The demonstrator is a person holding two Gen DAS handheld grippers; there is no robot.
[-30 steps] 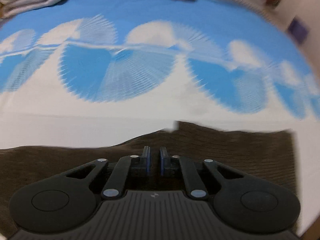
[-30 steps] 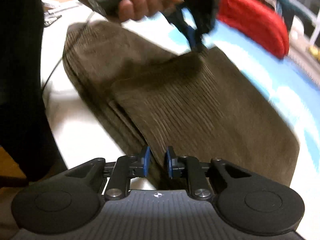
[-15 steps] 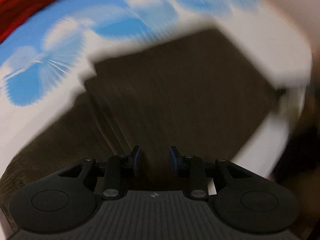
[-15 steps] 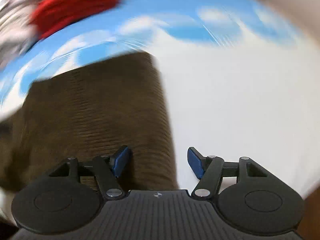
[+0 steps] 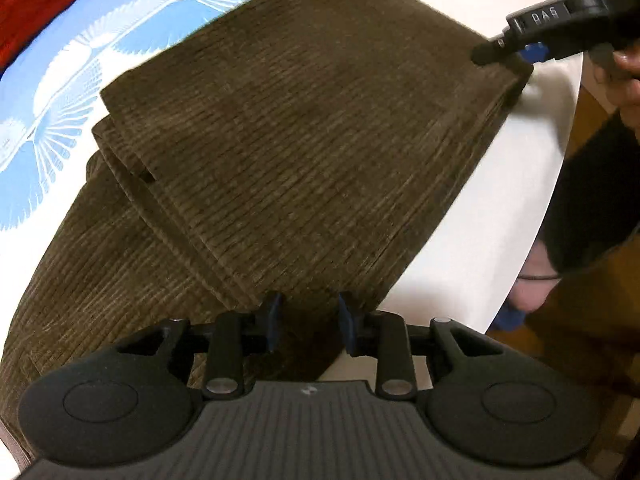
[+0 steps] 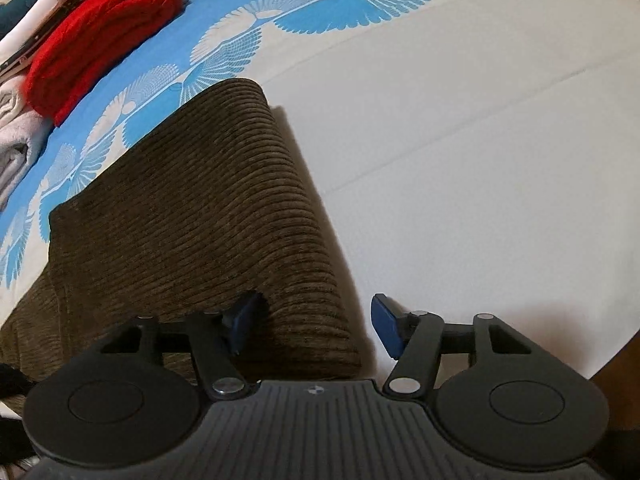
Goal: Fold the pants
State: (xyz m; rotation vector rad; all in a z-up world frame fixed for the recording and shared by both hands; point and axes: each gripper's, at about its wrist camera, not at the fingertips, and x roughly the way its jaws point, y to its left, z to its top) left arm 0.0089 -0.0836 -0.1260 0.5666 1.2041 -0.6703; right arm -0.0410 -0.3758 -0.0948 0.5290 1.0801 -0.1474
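The brown corduroy pants (image 5: 288, 152) lay folded into a thick stack on the bed cover (image 6: 460, 152), which was white near the pants and printed with blue fans toward 12 o'clock. In the left wrist view the left gripper (image 5: 308, 322) pointed steeply down at the stack's near corner; its jaws stood partly apart, with the folded edge between the blue pads (image 5: 273, 320), though whether they pressed on the cloth could not be told. At 2 o'clock in that view the right gripper (image 5: 516, 50) sat at the stack's far corner, held by a hand (image 5: 626, 76). In the right wrist view the right gripper (image 6: 316, 326) had its jaws set wide and closing, straddling the rounded fold of the pants (image 6: 192, 216); the left pad touched the cloth while the right pad stood clear over the white cover. A folded red towel (image 6: 96, 36) lay at 10 o'clock beside other folded laundry (image 6: 16, 136)
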